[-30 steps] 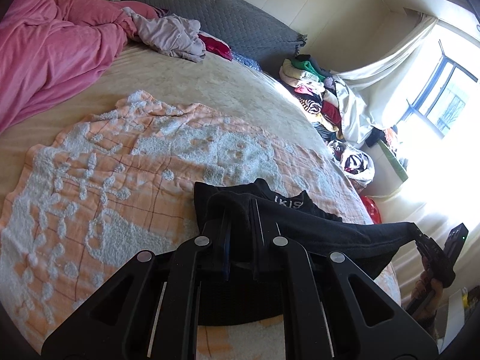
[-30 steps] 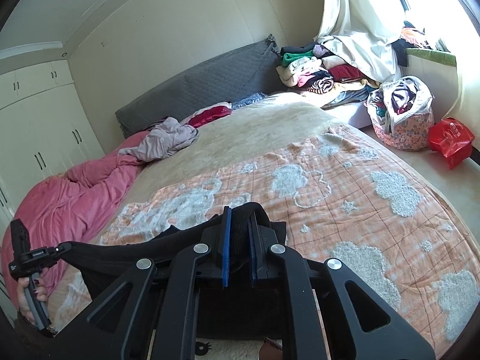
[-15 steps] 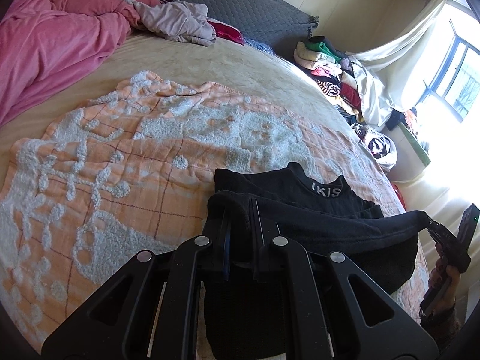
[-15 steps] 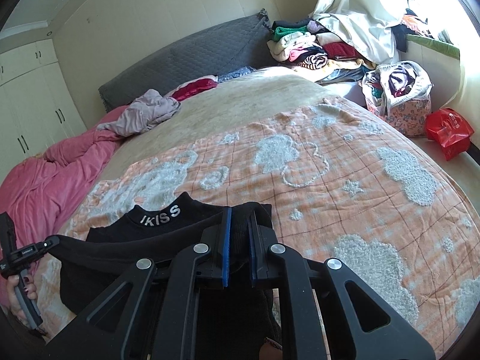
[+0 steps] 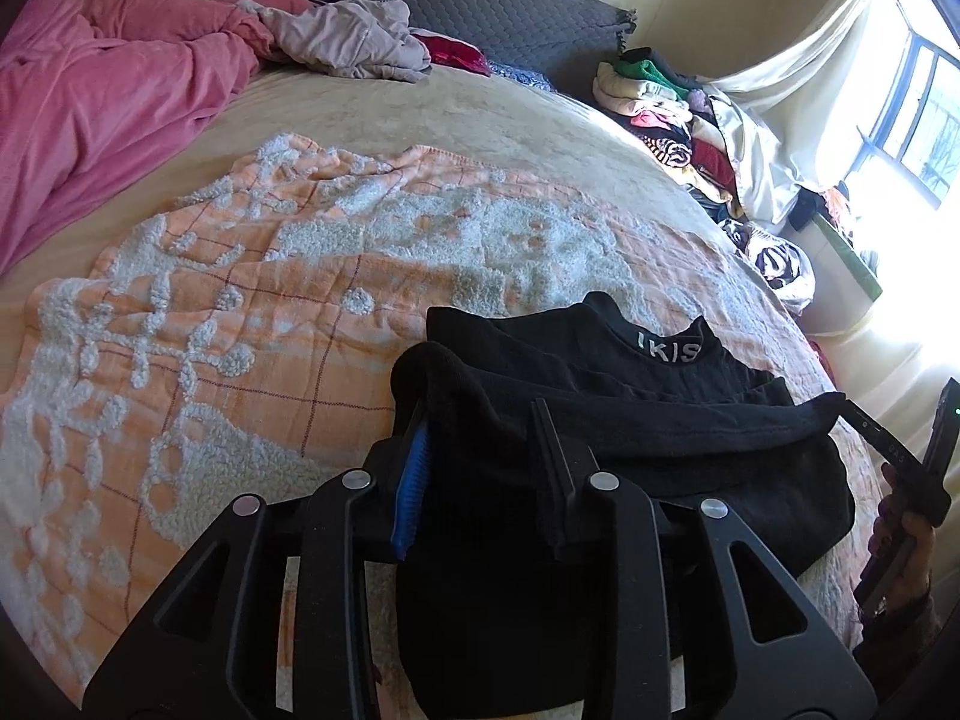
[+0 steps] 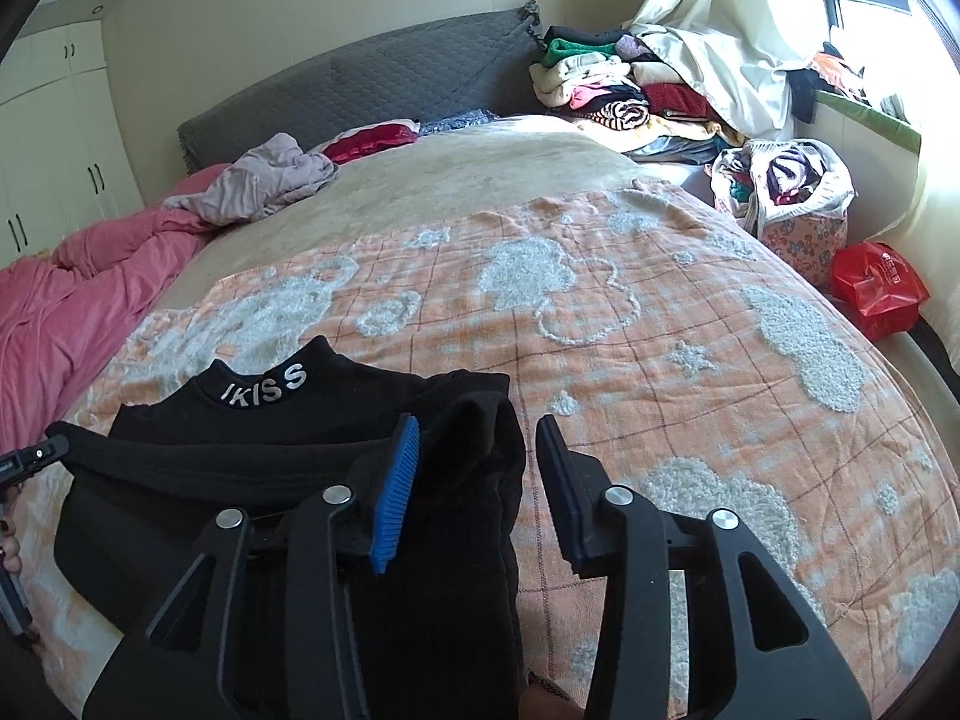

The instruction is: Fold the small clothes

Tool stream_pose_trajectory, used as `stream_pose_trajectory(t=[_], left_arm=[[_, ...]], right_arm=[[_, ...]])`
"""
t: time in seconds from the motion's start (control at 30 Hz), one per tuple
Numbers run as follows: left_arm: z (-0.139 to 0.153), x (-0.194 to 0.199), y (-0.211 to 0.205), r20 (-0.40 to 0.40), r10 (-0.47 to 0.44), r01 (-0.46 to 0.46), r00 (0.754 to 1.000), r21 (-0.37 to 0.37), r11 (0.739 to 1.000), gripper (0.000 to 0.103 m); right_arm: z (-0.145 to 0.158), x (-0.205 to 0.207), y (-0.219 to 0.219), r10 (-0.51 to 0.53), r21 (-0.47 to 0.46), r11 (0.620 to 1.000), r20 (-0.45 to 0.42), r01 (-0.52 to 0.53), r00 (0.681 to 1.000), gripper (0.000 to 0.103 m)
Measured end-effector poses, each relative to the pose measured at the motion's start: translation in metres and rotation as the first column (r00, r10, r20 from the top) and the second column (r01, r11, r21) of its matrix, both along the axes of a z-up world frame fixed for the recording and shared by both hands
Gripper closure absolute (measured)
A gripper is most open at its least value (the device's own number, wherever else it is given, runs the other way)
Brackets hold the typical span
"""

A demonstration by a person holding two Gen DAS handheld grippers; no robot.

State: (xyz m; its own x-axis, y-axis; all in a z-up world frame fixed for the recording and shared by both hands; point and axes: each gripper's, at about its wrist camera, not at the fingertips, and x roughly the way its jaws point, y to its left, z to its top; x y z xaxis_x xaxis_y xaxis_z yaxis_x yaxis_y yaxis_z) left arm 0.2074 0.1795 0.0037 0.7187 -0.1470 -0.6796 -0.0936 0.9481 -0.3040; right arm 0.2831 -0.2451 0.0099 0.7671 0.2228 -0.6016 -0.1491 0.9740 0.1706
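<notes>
A small black garment [image 5: 600, 372] with white lettering on its collar lies on the orange and white blanket [image 5: 210, 330], its lower part folded up toward the collar. My left gripper [image 5: 480, 420] is open, its fingers either side of the folded edge at the garment's left corner. My right gripper [image 6: 477, 432] is open too, with the garment [image 6: 270, 450] bunched between its fingers at the right corner. The right gripper shows at the right edge of the left wrist view [image 5: 888, 456].
A pink duvet [image 5: 90, 108] and a crumpled lilac garment [image 5: 348, 42] lie at the head of the bed by the grey headboard [image 6: 360, 84]. A pile of folded clothes [image 6: 600, 78], a floral laundry bag [image 6: 786, 192] and a red bag [image 6: 876, 288] stand to the right.
Both grippers carried the garment's lower edge forward over itself toward the collar, lowered it, then opened and let go of the cloth.
</notes>
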Motion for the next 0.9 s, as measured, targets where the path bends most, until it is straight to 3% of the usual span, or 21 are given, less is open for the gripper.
stream_pose_trajectory(t=[0.1,0.23,0.4,0.47,0.57,0.9], left_arm=[[0.007,-0.006,-0.007,-0.002,-0.016,0.016,1.000,-0.022,1.000,0.077],[0.006,-0.010,-0.035,-0.032,-0.113,0.113,0.993,-0.010,0.994,0.077],[-0.013,-0.006,-0.066,-0.086,-0.176,0.185,0.981,0.109,0.977,0.078],[-0.023,-0.003,-0.072,-0.109,-0.193,0.205,0.975,0.110,0.973,0.078],[-0.031,0.000,-0.079,-0.118,-0.193,0.209,0.974,0.144,0.967,0.078],[-0.036,0.024,-0.084,-0.122,-0.172,0.193,0.978,0.190,0.963,0.078]], right_arm=[[0.007,-0.010,0.002,0.018,-0.018,1.000,0.027,-0.018,0.999,0.058],[0.012,-0.027,0.023,0.122,-0.101,0.988,0.042,-0.117,0.992,0.058],[-0.004,-0.040,0.057,0.269,-0.187,0.944,-0.040,-0.271,0.962,0.063],[-0.016,-0.041,0.069,0.296,-0.223,0.924,-0.089,-0.309,0.951,0.066],[-0.032,-0.037,0.079,0.289,-0.276,0.908,-0.130,-0.314,0.948,0.066],[-0.041,0.003,0.084,0.265,-0.216,0.932,-0.141,-0.290,0.954,0.066]])
